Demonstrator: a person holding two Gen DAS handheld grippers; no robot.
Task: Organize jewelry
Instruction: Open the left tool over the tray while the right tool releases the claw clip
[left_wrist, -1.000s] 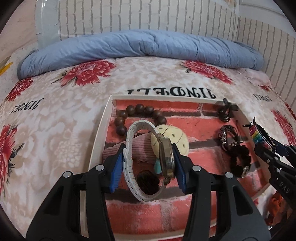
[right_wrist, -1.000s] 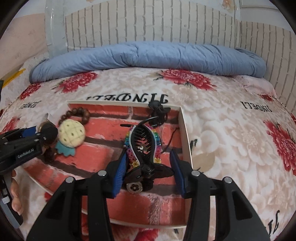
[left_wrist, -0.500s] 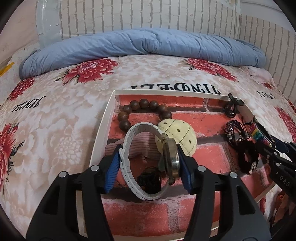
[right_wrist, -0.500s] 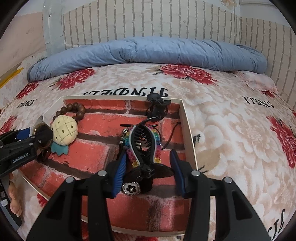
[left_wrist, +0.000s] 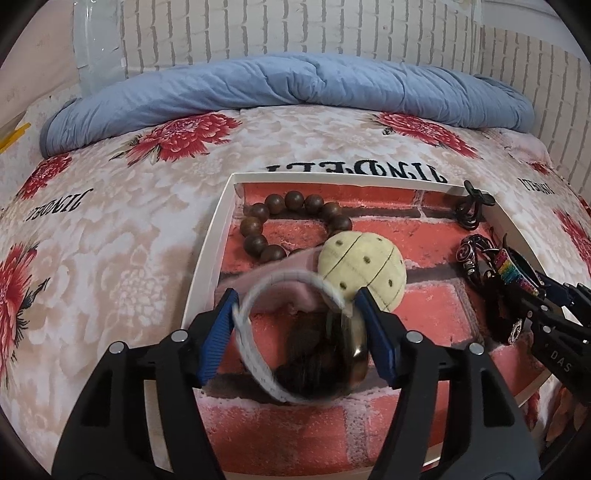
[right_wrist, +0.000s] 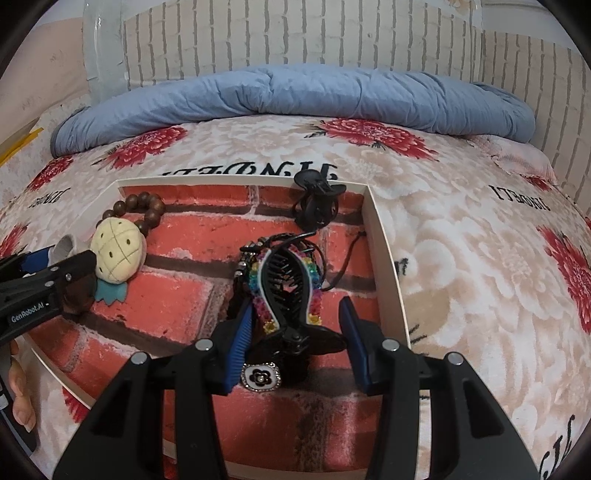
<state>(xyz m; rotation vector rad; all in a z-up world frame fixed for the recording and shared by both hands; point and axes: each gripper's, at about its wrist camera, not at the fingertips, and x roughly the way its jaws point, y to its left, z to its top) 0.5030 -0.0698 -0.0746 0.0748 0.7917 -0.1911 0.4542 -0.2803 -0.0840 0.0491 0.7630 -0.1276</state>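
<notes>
Over the white brick-lined tray (left_wrist: 207, 258), the left gripper (left_wrist: 297, 314), jaws just opening, lets the white-strapped watch (left_wrist: 258, 354) drop; lift straight clear. The right gripper (right_wrist: 295, 328) stands half-wide around the rainbow-beaded black hair clip (right_wrist: 286, 288), gripping nothing.

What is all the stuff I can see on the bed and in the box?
Tray: one, white rim, brick-print floor, on the bed.
Bead bracelet: one, brown, tray's far left.
Pineapple charm: one, cream, by the beads.
Watch: one, white strap, between left claw's pads.
Hair clip: one, rainbow-edged black, between right claw's pads.
Small black clip: one, tray's far right.
Duvet: one, blue, rolled by the wall.
Bedspread: one, red-flowered.
Left claw: black, blue pads, just been opening.
Right claw: same colours.
</notes>
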